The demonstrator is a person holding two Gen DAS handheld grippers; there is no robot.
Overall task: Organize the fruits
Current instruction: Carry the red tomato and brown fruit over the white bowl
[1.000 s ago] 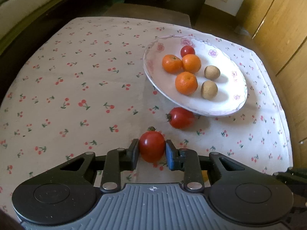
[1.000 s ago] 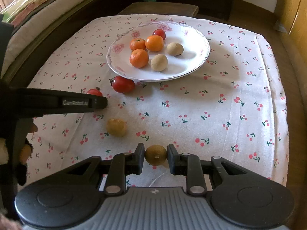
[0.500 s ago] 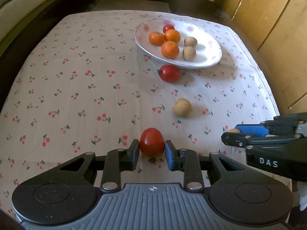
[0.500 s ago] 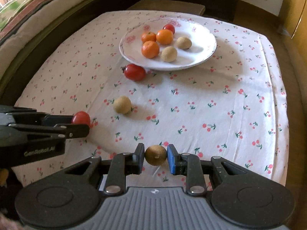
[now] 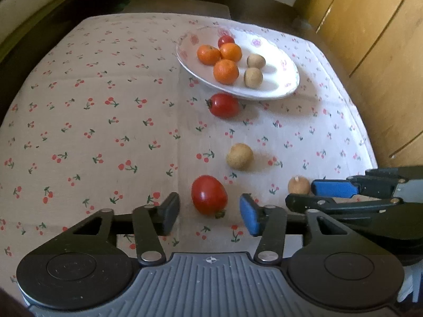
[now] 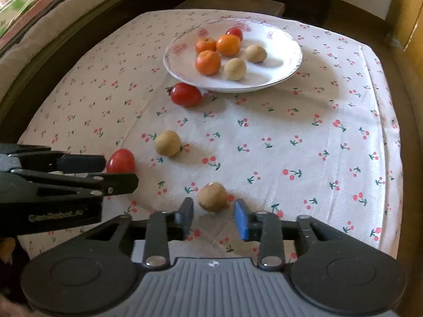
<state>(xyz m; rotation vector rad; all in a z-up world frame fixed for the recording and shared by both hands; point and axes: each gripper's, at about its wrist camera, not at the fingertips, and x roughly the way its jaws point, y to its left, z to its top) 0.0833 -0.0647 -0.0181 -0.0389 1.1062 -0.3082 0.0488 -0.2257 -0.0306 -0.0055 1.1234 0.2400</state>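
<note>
In the left wrist view the left gripper is sitting with jaws released around a tomato lying between them on the surface (likely sorted by kind), while in the right wrist view the right gripper is likewise straddling, jaws released, a brown fruit.

Left gripper at near edge of cherry-print tablecloth, fingers spread wide, touching nothing. Red tomato lying on cloth between the open fingers, clear of both. Tan round fruit just beyond it; second tomato farther on, just beside near rim of white plate. On plate, toward far right corner: three oranges, two tan fruits, one small tomato. Right gripper entering from right edge, another tan fruit at its tips.
</note>
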